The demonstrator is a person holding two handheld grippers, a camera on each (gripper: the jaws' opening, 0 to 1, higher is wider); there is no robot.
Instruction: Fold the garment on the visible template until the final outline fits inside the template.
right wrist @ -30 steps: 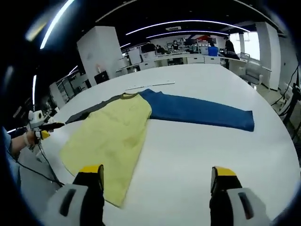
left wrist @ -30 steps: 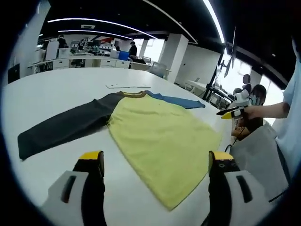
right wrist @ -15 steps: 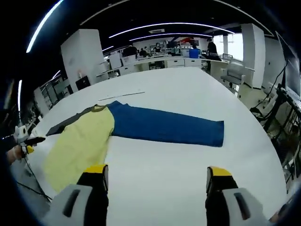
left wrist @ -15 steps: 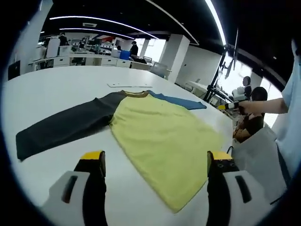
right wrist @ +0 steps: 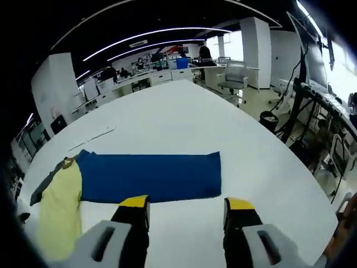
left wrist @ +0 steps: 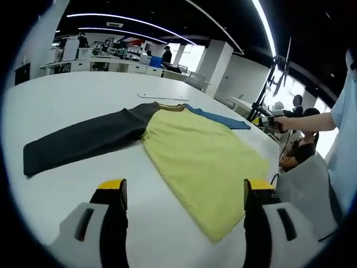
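Right, the garment [left wrist: 203,148] lay flat on the white tabletop [left wrist: 67,95], fully spread: yellow body in the middle, dark sleeve [left wrist: 83,139] out to one side, blue sleeve [right wrist: 150,177] out to the other. No fold started yet, by the look of it. Template outline wasn't discernible under the cloth.

Left gripper [left wrist: 182,192] hovered w/ jaws wide apart, holding nothing, just short of the garment's hem, the yellow panel running away from it twd the collar [left wrist: 170,107]. Right gripper [right wrist: 186,207] also stood apart & empty, right beside the long edge of the blue sleeve, near its cuff end. In the left gripper view the right gripper showed off the garment's far side, in a person's hand [left wrist: 285,123].

Handling guess: thin knit, light, floppy, no stiffness at all — it would drape & drag, prob. wrinkle if pulled from one pt only. Fairly grippy on the tabletop, not slippery. Best hold looked like a pinch at the blue cuff corner, lifting low & carrying it across onto the yellow body; same later at the dark cuff, then the hem corners.
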